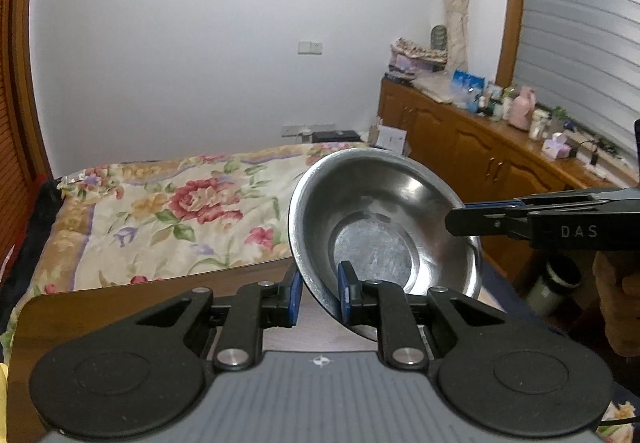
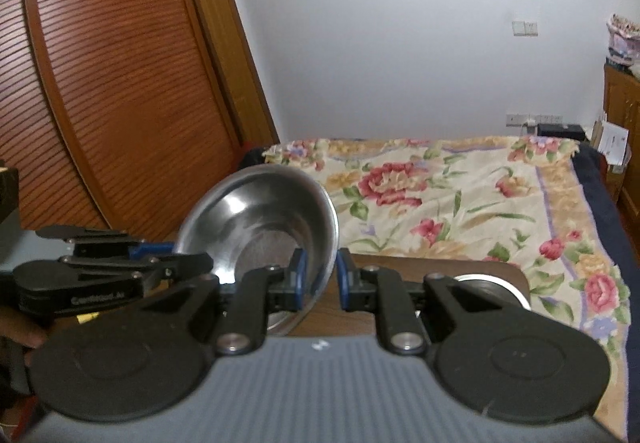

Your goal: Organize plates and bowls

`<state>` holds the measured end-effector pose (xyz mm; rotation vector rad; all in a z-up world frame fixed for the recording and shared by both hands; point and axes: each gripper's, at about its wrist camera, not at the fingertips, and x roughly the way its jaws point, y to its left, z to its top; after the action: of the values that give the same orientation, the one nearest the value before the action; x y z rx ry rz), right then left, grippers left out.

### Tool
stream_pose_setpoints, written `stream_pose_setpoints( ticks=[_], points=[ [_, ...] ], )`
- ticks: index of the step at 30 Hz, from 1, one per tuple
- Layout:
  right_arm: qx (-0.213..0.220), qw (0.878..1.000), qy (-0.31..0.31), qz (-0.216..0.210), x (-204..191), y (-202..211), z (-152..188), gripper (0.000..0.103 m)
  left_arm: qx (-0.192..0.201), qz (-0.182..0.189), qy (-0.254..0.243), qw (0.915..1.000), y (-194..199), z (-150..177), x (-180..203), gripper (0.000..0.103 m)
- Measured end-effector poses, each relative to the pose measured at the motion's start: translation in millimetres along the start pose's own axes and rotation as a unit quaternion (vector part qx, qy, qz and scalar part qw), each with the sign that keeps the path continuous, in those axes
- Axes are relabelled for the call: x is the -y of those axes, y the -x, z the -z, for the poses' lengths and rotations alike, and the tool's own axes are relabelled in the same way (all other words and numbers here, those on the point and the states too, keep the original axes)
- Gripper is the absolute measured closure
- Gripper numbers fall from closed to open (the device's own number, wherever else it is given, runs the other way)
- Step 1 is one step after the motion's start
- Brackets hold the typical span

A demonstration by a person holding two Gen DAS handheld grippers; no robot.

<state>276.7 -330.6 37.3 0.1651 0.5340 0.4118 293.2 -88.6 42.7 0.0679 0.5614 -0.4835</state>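
Left tool and right tool both clamp the steel bowl's rim.

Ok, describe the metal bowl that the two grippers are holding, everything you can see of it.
The metal bowl is round and looks like stainless steel, shiny on the walls with a duller flat base. It looks empty. It is held tilted in the air above the wooden table. The left gripper pinches one side of its rim, one blue pad inside and one outside; the right gripper clamps the opposite rim the same way. Nothing else touches it.
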Motion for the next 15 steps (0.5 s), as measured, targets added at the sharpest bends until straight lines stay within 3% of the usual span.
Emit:
stream_pose_setpoints(
  ticks=[15],
  points=[
    [0.013, 1.000, -0.002, -0.003, -14, 53, 29, 0.085, 0.007, 0.000, -0.038, 0.9993, 61, 35, 38, 0.082]
  ],
)
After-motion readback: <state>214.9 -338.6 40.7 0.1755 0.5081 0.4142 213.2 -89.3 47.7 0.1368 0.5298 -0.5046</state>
